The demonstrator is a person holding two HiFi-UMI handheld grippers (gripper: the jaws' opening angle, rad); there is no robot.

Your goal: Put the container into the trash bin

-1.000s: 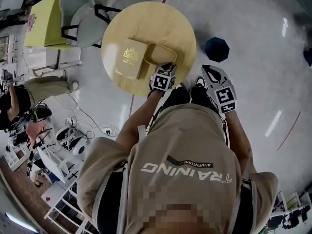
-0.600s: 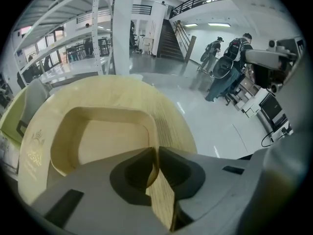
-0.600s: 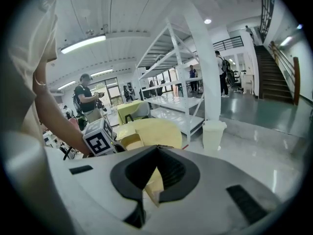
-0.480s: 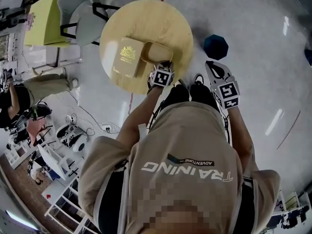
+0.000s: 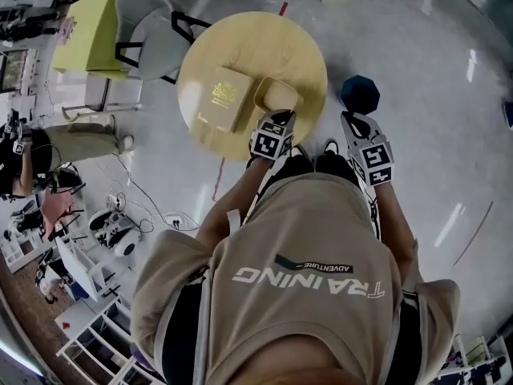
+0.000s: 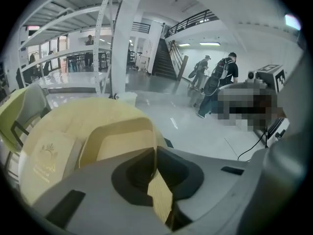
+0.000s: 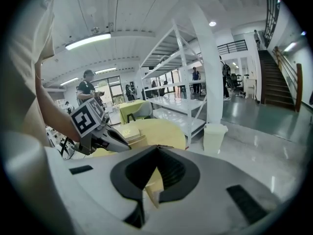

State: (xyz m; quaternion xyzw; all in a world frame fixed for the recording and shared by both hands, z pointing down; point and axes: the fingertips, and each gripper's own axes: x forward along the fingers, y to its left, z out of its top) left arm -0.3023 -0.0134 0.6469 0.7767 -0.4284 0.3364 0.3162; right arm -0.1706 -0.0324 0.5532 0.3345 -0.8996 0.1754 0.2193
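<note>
My left gripper (image 6: 155,153) is closing its jaws on the near wall of the container (image 6: 122,141), and the thin beige wall is pinched between the pads. The container lies open on the round wooden table (image 5: 240,46), with the tray right at my jaw tips and its lid (image 5: 223,99) flat just left of them. The lid bears a gold crest; the print under it is too small for me to read. My right gripper (image 7: 156,148) has its jaws together with nothing in them and hangs off the table's edge, over the floor. My shirt reads "TRAINING" and, smaller, "ADVENTURE". Each gripper's cube shows black-and-white square markers. The floor (image 5: 417,79) is pale, glossy and reflective. Ahead and to the right of my right gripper a white bin (image 7: 214,137) stands by a white pillar, with white shelving (image 7: 181,102) behind and a staircase (image 7: 281,82) farther right.
</note>
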